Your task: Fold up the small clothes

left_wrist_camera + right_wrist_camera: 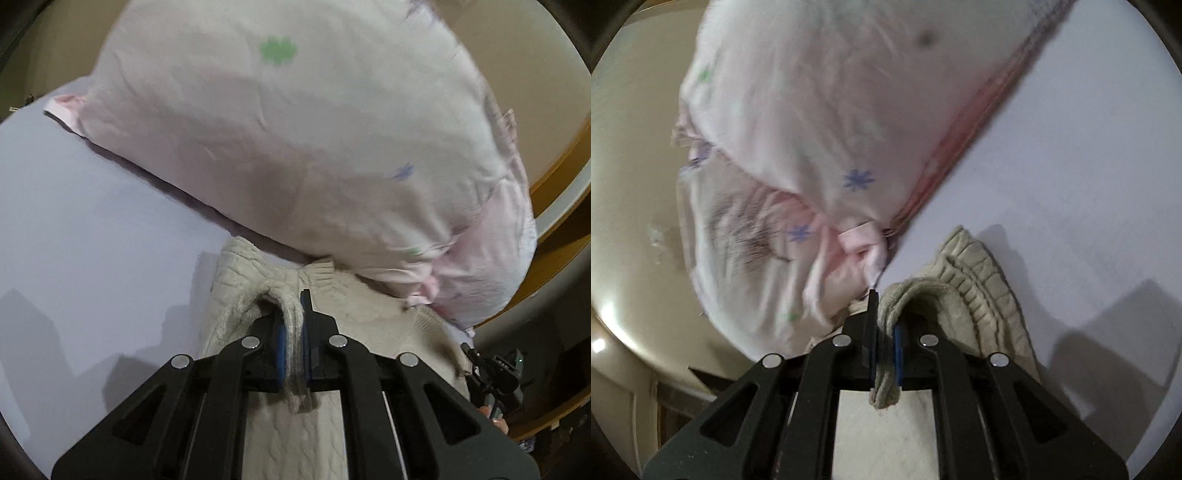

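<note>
A cream cable-knit garment lies on a pale lilac sheet. My left gripper is shut on a bunched fold of its knit edge. In the right wrist view my right gripper is shut on another fold of the same cream knit garment, near its ribbed gathered edge. The rest of the garment hangs under both grippers and is mostly hidden by them.
A big pale pink pillow with small green and blue flower prints lies just beyond the garment; it also shows in the right wrist view. A wooden bed frame runs at the right. The other gripper shows at lower right.
</note>
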Motion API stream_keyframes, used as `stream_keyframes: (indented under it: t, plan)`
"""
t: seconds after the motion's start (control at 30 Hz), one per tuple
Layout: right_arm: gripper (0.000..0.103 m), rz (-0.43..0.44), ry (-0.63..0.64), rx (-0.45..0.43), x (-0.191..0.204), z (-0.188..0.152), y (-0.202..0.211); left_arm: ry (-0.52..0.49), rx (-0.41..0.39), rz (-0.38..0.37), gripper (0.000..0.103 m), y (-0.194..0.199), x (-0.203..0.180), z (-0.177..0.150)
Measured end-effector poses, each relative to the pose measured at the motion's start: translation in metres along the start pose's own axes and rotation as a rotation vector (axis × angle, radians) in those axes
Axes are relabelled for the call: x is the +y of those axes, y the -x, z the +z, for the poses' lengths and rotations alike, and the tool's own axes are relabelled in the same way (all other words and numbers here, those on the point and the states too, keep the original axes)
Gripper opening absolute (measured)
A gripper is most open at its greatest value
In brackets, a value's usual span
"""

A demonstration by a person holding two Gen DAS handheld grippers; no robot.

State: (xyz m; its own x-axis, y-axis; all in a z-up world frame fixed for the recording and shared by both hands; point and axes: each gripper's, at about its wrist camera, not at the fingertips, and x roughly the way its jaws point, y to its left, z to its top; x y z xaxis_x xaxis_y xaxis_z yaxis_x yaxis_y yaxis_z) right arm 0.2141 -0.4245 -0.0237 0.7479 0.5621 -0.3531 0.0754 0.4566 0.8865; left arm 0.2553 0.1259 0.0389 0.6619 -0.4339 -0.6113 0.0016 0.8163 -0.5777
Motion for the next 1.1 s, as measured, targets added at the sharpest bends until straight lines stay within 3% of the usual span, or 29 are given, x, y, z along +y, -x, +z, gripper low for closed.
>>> stream_keyframes:
  t: [0.07,0.1,0.17,0.2,0.23,0.27,0.3,0.33,0.47,0.63,0.7,0.73,0.77,0.83,0.87,0.93,1.0,1.1]
  plan:
    - [0.012,0.022,-0.006,-0.024,-0.002,0.002,0.001,0.011,-0.005,-0.006,0.006,-0.001,0.006,0.001]
    - [0.020,0.041,-0.022,-0.041,-0.004,0.001,0.000,0.029,0.000,-0.022,0.006,-0.001,0.011,0.001]
    - [0.073,0.109,-0.043,-0.102,-0.007,0.003,0.000,0.078,0.011,-0.072,0.010,0.006,0.020,0.001]
    - [0.084,0.111,-0.036,-0.130,-0.007,0.003,0.005,0.096,0.006,-0.089,0.021,0.013,0.024,0.002]
    - [0.093,0.099,-0.024,-0.163,-0.006,0.002,0.012,0.099,-0.019,-0.093,0.049,0.023,0.025,0.003]
    - [0.095,0.072,-0.001,-0.200,-0.003,0.002,0.021,0.095,-0.053,-0.081,0.065,0.032,0.026,0.004]
    - [0.095,0.065,0.033,-0.219,0.000,0.000,0.029,0.090,-0.094,-0.060,0.094,0.043,0.026,0.004]
    - [0.096,0.058,0.072,-0.235,0.003,-0.003,0.037,0.084,-0.128,-0.043,0.097,0.054,0.026,0.002]
    - [0.098,0.044,0.114,-0.228,0.007,0.001,0.037,0.060,-0.025,-0.034,0.094,0.057,0.029,-0.014]
    - [0.098,0.039,0.126,-0.167,0.010,-0.005,0.027,0.085,0.121,-0.025,0.070,0.038,0.036,-0.043]
    - [0.098,0.045,0.129,-0.162,0.012,-0.007,0.023,0.096,0.113,-0.025,0.067,0.038,0.038,-0.052]
    - [0.098,0.052,0.129,-0.160,0.013,-0.007,0.023,0.104,0.117,-0.029,0.061,0.037,0.036,-0.054]
    - [0.099,0.061,0.127,-0.156,0.013,-0.007,0.024,0.136,0.129,-0.048,0.055,0.036,0.038,-0.059]
    - [0.099,0.078,0.121,-0.141,0.012,-0.007,0.023,0.211,0.143,-0.088,0.032,0.031,0.041,-0.066]
    - [0.099,0.082,0.119,-0.133,0.012,-0.007,0.022,0.266,0.151,-0.117,0.028,0.027,0.045,-0.071]
    - [0.099,0.095,0.116,-0.112,0.011,-0.007,0.022,0.335,0.134,-0.179,0.023,0.027,0.049,-0.072]
    - [0.099,0.106,0.119,-0.103,0.013,-0.006,0.023,0.399,0.090,-0.312,0.020,0.035,0.045,-0.068]
    - [0.099,0.137,0.131,-0.113,0.017,-0.003,0.031,0.296,0.030,-0.428,0.017,0.045,-0.008,-0.054]
